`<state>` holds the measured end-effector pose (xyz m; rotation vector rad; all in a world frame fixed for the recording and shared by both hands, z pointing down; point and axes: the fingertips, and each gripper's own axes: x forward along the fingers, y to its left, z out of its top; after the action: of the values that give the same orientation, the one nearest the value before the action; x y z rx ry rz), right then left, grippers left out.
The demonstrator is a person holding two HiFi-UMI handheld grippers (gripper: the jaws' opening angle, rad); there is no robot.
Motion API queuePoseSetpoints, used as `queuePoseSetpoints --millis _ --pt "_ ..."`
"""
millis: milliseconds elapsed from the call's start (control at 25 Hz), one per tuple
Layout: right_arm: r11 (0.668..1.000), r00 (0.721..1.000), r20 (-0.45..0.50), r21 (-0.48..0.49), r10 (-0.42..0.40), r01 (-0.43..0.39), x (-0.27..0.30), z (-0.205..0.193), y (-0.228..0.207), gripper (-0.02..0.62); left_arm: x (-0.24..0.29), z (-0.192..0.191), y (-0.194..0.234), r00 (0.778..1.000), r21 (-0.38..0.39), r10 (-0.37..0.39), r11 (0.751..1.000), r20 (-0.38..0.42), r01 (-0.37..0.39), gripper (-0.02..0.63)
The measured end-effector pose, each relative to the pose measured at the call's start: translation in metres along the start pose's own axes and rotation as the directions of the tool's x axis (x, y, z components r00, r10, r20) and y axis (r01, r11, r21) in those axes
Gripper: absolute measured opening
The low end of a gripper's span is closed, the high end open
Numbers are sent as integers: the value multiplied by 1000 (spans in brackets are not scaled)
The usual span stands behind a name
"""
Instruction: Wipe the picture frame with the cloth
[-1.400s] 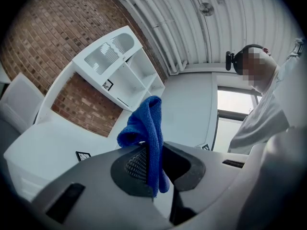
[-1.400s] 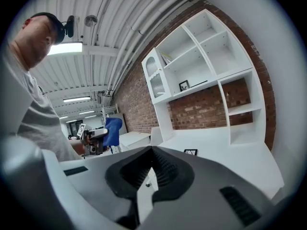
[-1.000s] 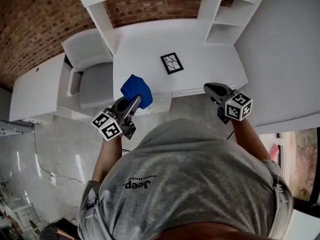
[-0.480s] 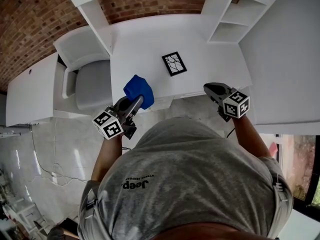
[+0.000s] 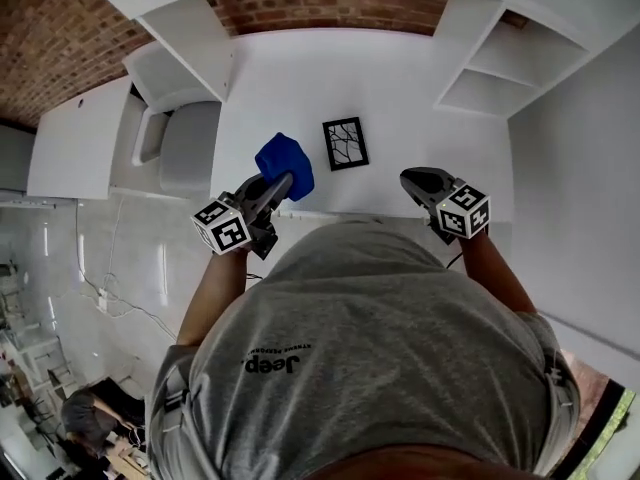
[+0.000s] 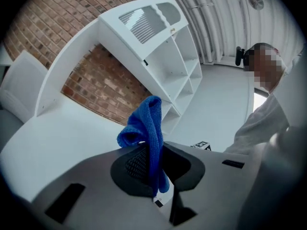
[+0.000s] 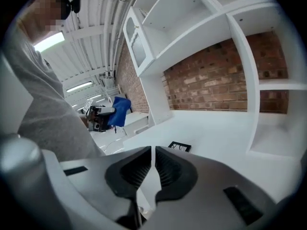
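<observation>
The left gripper [image 5: 274,185] is clamping its jaws on a blue cloth [image 5: 285,164]. In the left gripper view a fold of the fabric is running down between the ribbed pads while the rest is bunching up above the tips. The right gripper [image 5: 411,179] is holding its jaws together with only a thin slit showing between the pads and nothing caught in them. Both tools are hanging over the near edge of a white desk [image 5: 410,98], pointing toward the brick wall [image 5: 330,3] at its back. The picture frame [image 5: 345,144], black-rimmed with a branching line pattern, is lying flat on the desk just ahead of the two grippers and between them. It is sitting just to the right of the cloth without touching it, and ahead and to the left of the right gripper's tips. In the right gripper view the frame is showing just beyond the closed jaws. A grey chair [image 5: 188,148] is standing out to the left of the left gripper, and white shelves [image 5: 495,68] are rising ahead and to the right of the right gripper.
</observation>
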<state>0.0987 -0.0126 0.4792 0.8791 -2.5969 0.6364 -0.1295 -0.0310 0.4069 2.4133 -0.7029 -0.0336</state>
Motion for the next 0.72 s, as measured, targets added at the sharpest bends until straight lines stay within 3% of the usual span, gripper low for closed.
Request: queuePoseSetpoints --millis 160,360,520,720 --pt "994 994 -53 -44 97 -100 14 -1 -33 18 44 -7 17 996 -42 85 995 -36 -87 60" --pt "986 982 -131 -86 134 -146 38 -13 -44 19 68 -23 31 985 -58 116 990 -127 -124 60" --pt "985 975 -194 -112 110 -134 65 -25 -42 20 70 -30 54 980 -72 93 992 -176 -107 60" --pt "988 960 -278 -147 12 -55 109 -47 -44 20 69 -45 90 962 -88 14 995 -274 -39 60"
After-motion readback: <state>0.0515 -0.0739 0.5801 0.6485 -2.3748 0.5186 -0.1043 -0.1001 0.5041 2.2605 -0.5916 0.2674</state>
